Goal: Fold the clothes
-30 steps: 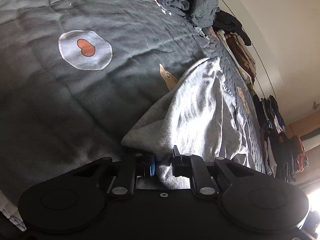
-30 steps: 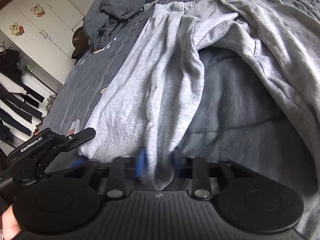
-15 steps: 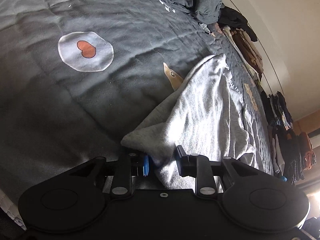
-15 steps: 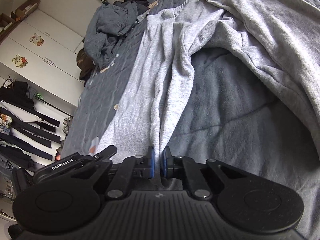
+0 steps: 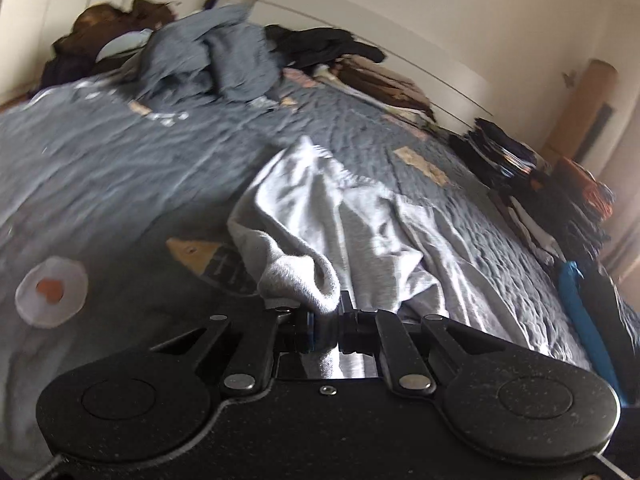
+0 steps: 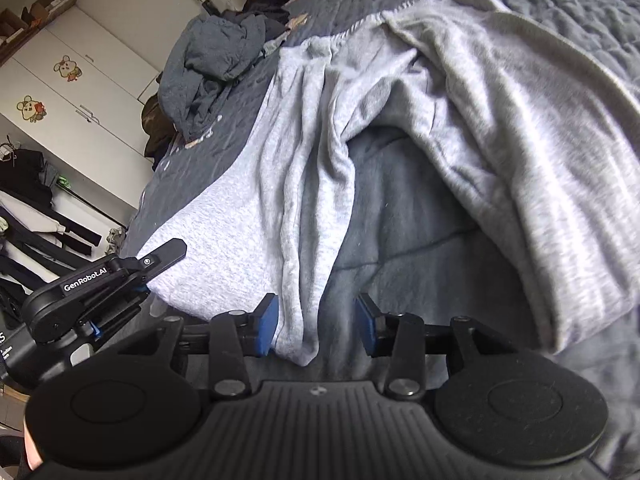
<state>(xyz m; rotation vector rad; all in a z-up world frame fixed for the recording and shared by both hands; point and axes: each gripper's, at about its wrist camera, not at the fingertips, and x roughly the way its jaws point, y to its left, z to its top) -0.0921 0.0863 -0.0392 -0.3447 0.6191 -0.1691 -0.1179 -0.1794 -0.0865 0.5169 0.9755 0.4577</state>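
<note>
Grey sweatpants [image 6: 304, 160] lie spread on the dark grey quilt [image 6: 400, 216], waistband at the far end and both legs running toward me. My right gripper [image 6: 317, 322] is open. One leg's end lies loose between its blue pads [image 6: 267, 326], close to the left one. In the left wrist view my left gripper [image 5: 326, 330] is shut on a rolled edge of the sweatpants [image 5: 340, 216], which bunch up just ahead of it. The left gripper [image 6: 160, 268] also shows at the left of the right wrist view, at the cloth's edge.
A heap of blue-grey clothes [image 5: 208, 56] sits at the far end of the bed. Folded stacks [image 5: 560, 208] line the bed's right edge. A white wardrobe with mouse stickers [image 6: 80, 92] and hanging dark clothes [image 6: 24, 208] stand to the left. The quilt carries a fried-egg patch [image 5: 52, 292].
My right gripper has opened and let go of the leg end it was pinching. My left gripper, still clamped on the cloth, has risen and tilted up toward the far wall.
</note>
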